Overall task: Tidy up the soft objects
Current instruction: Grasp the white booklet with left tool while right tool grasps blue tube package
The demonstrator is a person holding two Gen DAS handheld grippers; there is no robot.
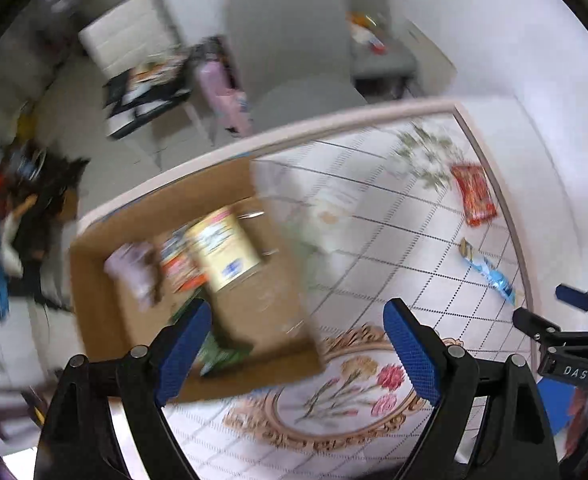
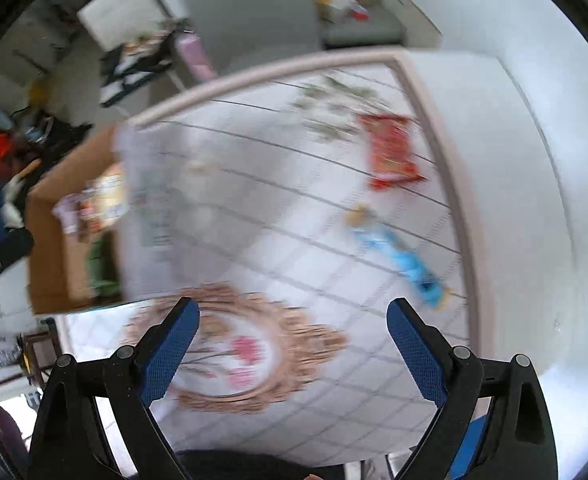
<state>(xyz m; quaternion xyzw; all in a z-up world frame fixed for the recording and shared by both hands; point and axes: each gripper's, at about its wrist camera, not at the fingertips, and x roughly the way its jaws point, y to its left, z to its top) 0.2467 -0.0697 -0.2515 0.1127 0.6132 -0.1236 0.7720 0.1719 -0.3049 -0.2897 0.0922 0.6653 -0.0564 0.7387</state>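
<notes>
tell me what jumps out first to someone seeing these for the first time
A cardboard box stuffed with packets sits at the table's left end, a cream pouch on top. On the floral tablecloth, a red packet and a blue packet lie near the right edge. Both grippers hang open and empty.

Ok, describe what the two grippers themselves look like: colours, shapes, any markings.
Both are the same build. The left gripper has a black plastic frame of triangular arms joined by round silver pins, and its two jaws are faced with blue, finely textured pads. The right gripper matches that. Seen from the left camera, its black body carries a small white "DAS" label. No cables or sleeves show.
</notes>
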